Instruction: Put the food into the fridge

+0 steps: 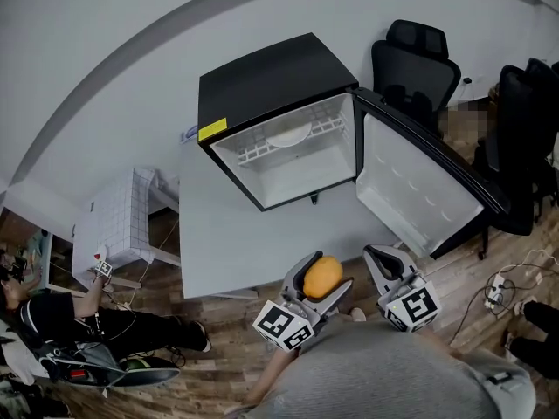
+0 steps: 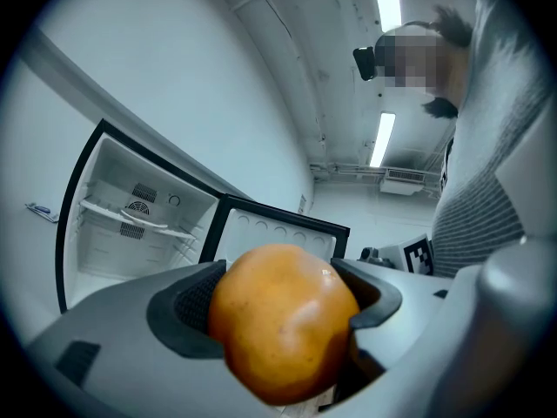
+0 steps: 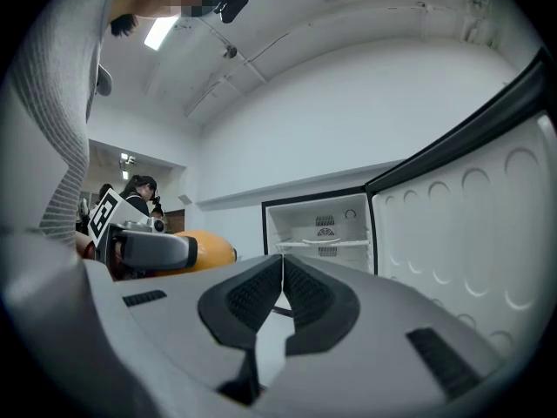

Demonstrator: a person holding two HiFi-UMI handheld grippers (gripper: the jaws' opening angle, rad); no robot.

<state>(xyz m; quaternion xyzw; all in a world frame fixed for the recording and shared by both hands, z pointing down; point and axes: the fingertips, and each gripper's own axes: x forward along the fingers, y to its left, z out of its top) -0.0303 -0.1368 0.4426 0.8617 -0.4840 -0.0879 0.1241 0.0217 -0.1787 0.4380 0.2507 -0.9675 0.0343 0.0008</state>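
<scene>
My left gripper (image 1: pixel 321 279) is shut on an orange (image 1: pixel 321 277), a round orange fruit held between its dark pads (image 2: pixel 187 307). In the left gripper view the orange (image 2: pixel 283 319) fills the space between the jaws. The black mini fridge (image 1: pixel 271 77) stands on the grey table (image 1: pixel 218 234) ahead, its door (image 1: pixel 419 177) swung wide open to the right. A white plate (image 1: pixel 288 134) lies on the wire shelf inside. My right gripper (image 1: pixel 383 264) is shut and holds nothing, beside the left one near the table's front edge. In the right gripper view its pads (image 3: pixel 248 294) meet, and the orange (image 3: pixel 209 251) shows at the left.
Black office chairs (image 1: pixel 415 68) stand behind the open door at the right. A white tiled cabinet (image 1: pixel 118 221) sits left of the table. A person (image 1: pixel 52 321) sits on the floor at the lower left. A power strip (image 1: pixel 496 288) and cables lie on the wooden floor at the right.
</scene>
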